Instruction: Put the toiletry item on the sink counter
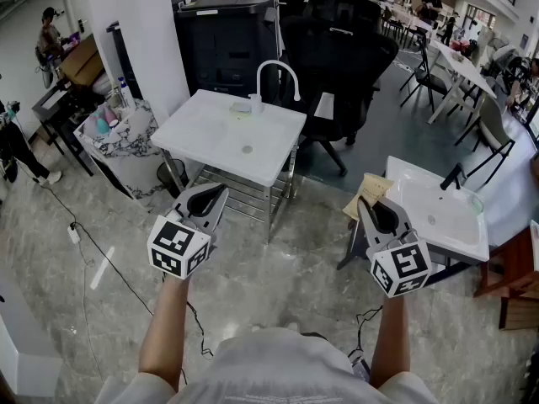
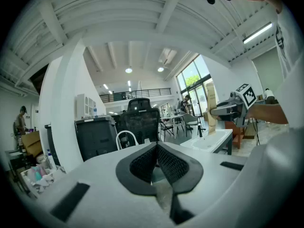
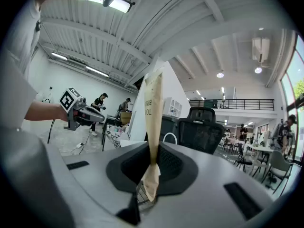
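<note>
My right gripper [image 1: 364, 202] is shut on a flat tan paper packet [image 1: 376, 188], a wrapped toiletry item. In the right gripper view the packet [image 3: 154, 108] stands upright, pinched between the jaws of my right gripper [image 3: 153, 151], with dark print near its top. My left gripper [image 1: 221, 194] is shut with nothing in it, and its mesh pads [image 2: 166, 161] meet at the tip. Ahead of the left gripper stands a white sink counter [image 1: 210, 137] with a curved white faucet [image 1: 279, 72]. Both grippers hover over the floor, short of that counter.
A second white sink [image 1: 438, 217] with a dark tap stands at the right, just beyond the right gripper. Behind the counter are a black office chair [image 1: 341, 49] and a black cabinet [image 1: 227, 40]. A marbled bin with bottles [image 1: 126, 141] sits left. A cable [image 1: 109, 268] crosses the floor.
</note>
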`<state>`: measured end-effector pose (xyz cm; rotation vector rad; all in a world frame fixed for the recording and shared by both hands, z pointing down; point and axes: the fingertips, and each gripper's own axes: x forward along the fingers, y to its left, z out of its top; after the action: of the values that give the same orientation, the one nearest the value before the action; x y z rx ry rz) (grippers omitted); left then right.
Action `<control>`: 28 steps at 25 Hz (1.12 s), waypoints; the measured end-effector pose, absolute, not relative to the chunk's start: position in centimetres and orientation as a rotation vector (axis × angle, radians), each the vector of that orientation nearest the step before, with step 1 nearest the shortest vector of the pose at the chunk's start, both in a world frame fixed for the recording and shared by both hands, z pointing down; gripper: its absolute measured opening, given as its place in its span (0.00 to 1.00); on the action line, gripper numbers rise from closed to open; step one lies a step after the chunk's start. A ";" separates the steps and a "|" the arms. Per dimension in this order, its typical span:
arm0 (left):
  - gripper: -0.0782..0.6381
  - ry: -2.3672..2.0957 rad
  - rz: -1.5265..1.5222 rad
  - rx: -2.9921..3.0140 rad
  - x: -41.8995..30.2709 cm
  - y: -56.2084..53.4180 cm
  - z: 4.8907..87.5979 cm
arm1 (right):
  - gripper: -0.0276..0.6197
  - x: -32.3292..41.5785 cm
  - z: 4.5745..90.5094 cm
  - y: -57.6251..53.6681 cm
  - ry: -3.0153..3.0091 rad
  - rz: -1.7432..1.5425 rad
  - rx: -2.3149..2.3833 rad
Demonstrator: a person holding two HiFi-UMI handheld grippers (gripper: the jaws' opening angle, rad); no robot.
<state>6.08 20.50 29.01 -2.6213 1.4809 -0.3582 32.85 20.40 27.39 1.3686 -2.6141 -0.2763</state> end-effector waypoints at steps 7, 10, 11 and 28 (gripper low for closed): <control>0.12 1.479 -0.359 -2.630 5.6 20.7 29.1 | 0.09 32.2 27.7 20.5 -2.627 -0.252 1.374; 0.12 1.488 -0.355 -2.628 4.7 20.9 29.2 | 0.09 31.6 27.5 20.6 -2.650 -0.239 1.384; 0.12 1.496 -0.351 -2.625 4.3 21.0 29.1 | 0.09 31.4 27.4 20.6 -2.652 -0.243 1.383; 0.12 1.495 -0.329 -2.692 0.7 20.9 31.4 | 0.09 28.2 29.0 21.6 -2.573 -0.221 1.382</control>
<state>0.71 20.86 31.35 -2.6918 1.4953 -0.3291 28.25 21.60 29.00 1.3825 -2.5726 -0.2205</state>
